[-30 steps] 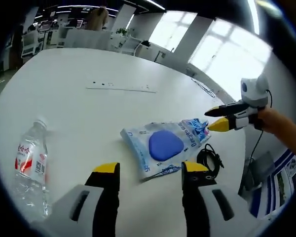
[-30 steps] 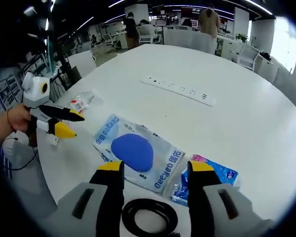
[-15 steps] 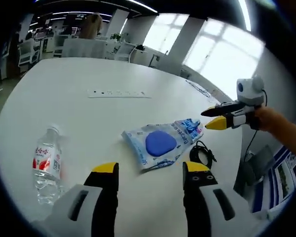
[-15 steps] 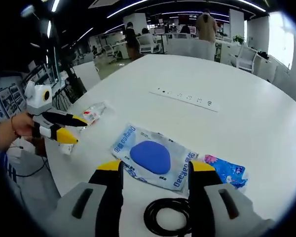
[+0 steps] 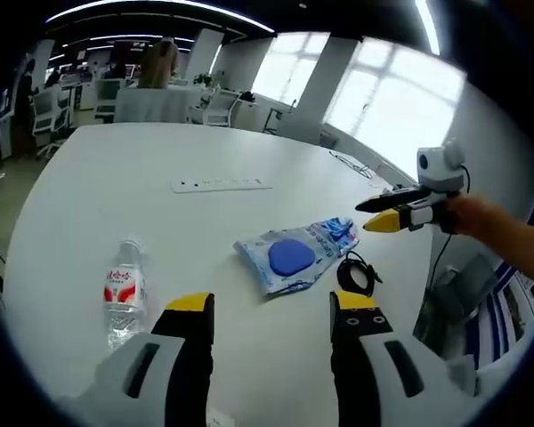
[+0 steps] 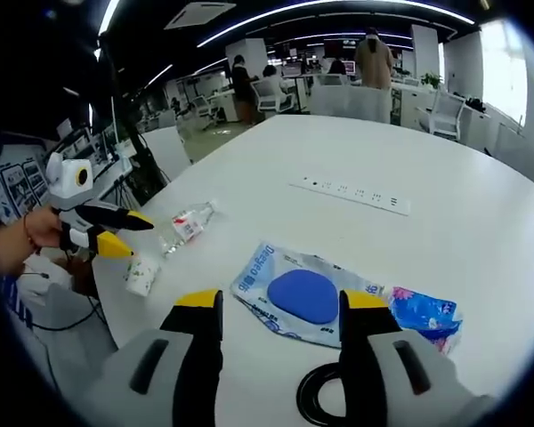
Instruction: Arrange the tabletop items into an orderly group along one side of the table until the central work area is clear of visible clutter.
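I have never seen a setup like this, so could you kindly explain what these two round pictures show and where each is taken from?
A person holds a handheld two-jaw gripper in each hand, and a fisheye camera rides on each. In the left gripper view, the left gripper rises from the bottom, open and empty; the right gripper enters from the right. In the right gripper view, the right gripper is open and empty too, and the left gripper enters from the left. On the white table lie a water bottle, a clear packet with a blue pad, a blue printed packet, a coiled black cable and a built-in power strip.
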Motion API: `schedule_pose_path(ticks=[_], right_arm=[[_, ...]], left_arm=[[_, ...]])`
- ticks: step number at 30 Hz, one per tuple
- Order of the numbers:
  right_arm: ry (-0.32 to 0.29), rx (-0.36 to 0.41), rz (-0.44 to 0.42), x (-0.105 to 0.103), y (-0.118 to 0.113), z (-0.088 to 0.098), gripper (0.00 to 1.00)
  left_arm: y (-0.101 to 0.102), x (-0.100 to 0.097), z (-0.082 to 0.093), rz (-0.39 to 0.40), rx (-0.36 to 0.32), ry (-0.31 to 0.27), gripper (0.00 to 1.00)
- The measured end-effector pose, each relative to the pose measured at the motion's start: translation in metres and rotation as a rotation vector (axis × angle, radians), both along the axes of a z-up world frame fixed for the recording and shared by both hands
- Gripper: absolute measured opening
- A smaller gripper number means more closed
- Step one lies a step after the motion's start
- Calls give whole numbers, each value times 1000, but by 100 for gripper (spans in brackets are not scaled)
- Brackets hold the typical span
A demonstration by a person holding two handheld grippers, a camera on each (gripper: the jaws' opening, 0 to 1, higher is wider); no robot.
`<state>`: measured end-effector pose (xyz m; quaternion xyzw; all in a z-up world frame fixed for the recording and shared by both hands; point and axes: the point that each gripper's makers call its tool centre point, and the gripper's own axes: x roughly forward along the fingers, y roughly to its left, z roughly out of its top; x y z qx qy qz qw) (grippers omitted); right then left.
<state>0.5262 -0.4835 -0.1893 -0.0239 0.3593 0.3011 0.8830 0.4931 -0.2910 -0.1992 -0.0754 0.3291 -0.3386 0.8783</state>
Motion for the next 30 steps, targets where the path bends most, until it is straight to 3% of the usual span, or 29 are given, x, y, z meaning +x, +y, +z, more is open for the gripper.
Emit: schedule_pose_path(ticks=[12, 30], right_arm=[[-16, 41, 15, -6, 35, 12, 51], [-23, 99, 71, 9, 106, 25, 50]], left_arm=[[38, -10, 13, 1, -6, -21, 52], [103, -6, 26, 21, -18, -45, 52]])
